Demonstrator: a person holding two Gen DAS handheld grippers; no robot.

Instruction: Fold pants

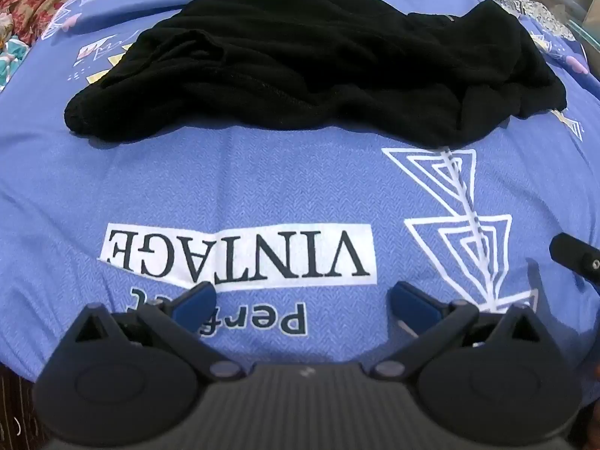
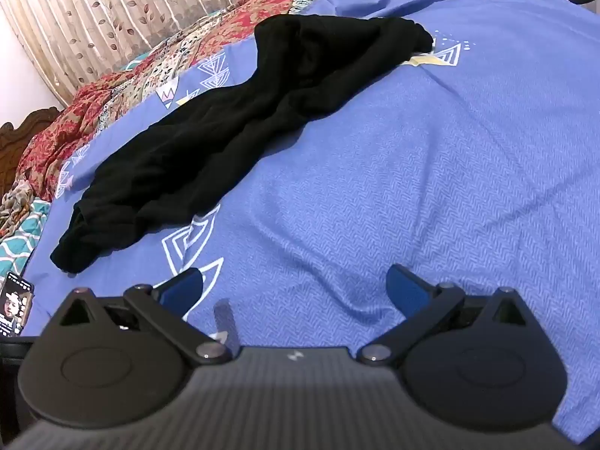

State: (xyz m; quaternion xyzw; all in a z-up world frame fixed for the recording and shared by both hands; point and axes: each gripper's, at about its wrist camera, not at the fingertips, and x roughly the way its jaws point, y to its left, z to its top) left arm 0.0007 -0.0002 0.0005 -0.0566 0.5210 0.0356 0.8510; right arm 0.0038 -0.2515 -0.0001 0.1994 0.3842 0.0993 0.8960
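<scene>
Black pants (image 1: pixel 307 63) lie crumpled in a long heap across the blue printed bedsheet (image 1: pixel 262 172), ahead of my left gripper (image 1: pixel 302 300). That gripper is open and empty, hovering over the "VINTAGE" print, well short of the pants. In the right wrist view the pants (image 2: pixel 232 135) stretch diagonally from lower left to upper middle. My right gripper (image 2: pixel 294 285) is open and empty above bare sheet (image 2: pixel 431 172), to the right of the pants. Its black edge also shows at the right of the left wrist view (image 1: pixel 575 257).
A red patterned quilt (image 2: pixel 112 112) lies bunched behind the pants, with a leaf-print curtain (image 2: pixel 131 11) beyond. A wooden headboard (image 2: pixel 22 131) stands at far left. A phone with a lit screen (image 2: pixel 15 309) lies by the bed's near left edge.
</scene>
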